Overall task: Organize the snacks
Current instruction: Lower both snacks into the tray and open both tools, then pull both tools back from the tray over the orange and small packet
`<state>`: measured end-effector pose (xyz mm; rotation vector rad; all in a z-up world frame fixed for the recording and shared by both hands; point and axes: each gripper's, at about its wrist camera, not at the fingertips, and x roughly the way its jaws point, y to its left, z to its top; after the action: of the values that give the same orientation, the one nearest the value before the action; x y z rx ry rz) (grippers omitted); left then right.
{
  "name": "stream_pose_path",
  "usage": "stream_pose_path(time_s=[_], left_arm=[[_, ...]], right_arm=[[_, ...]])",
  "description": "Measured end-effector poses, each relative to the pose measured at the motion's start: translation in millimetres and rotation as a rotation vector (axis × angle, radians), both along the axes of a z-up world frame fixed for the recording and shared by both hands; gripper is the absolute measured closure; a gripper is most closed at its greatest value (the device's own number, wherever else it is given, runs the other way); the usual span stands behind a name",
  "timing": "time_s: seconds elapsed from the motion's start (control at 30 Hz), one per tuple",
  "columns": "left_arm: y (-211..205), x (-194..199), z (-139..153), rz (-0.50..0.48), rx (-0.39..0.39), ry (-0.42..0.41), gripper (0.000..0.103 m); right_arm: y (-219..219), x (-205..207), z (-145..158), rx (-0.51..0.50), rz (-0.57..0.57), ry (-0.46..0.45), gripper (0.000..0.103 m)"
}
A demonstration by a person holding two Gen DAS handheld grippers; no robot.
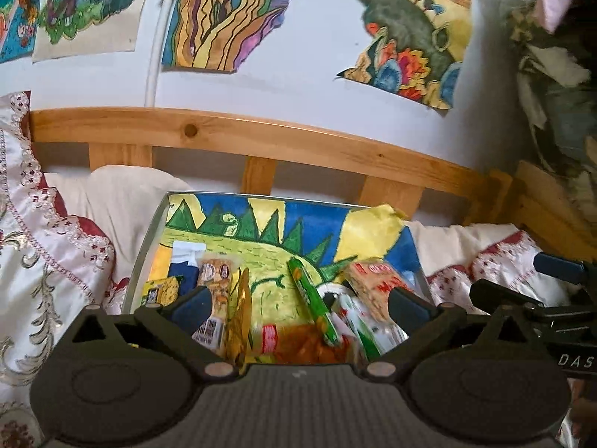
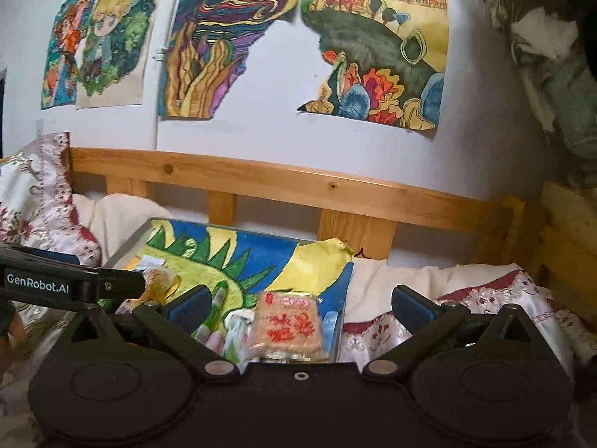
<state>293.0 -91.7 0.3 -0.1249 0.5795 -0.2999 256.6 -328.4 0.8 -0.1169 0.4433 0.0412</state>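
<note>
Snacks: several packets lie together on a tray, below and ahead of both claws.
Rice-cracker packet: clear wrap with red print, lying flat just ahead of the right claw, between its two fingers in the view, untouched.
Green stick packet: long and thin, lying at a slant ahead of the left claw, between its fingers, untouched.
Gold packet: standing on edge just inside the left claw's left finger.
Biscuit packet: clear wrap with a barcode, behind that same finger.
Left claw: fingers spread wide apart, holding nothing, above the near end of the tray.
Right claw: fingers spread wide apart, holding nothing, over the tray's right edge.
Tray: pale rim, floor covered by a bright painted sheet of green spikes, yellow and blue.
Bedding: white embroidered cloth with red trim, on both sides of the tray.
Bed rail: pale wood, beyond the tray.
Wall paintings: colourful sheets above the rail.
</note>
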Motion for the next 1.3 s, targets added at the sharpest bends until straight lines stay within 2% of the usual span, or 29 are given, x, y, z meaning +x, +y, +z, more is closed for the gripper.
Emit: stream_pose_path(time_s=[0.17,0.33,0.57,0.73,1.07,1.3], left_arm=[[7,-33,-3,-0.008,0.026,0.011,0.001],[14,-63,-10,-0.038,0.06,0.024,0.001],[18,-97,-21,-0.083,0.085,0.084,0.001],[10,-118,-27,-0.131,0.129,0.072,0.001],[-11,-138,-38,-0.199,0.182,0.103,0.001],[-30,-148,-42,-0.255,0.201,0.113,0.001]], right_arm=[[8,-30,9,0.013,0.04,0.046,0.001],[13,-66,18,-0.005,0.062,0.039,0.001],[4,-110,8,-0.021,0.071,0.123,0.001],[-7,-136,1,0.006,0.052,0.173,0.001],[-23,-163,-18,-0.011,0.022,0.272,0.001],[-30,-169,-23,-0.014,0.025,0.306,0.001]])
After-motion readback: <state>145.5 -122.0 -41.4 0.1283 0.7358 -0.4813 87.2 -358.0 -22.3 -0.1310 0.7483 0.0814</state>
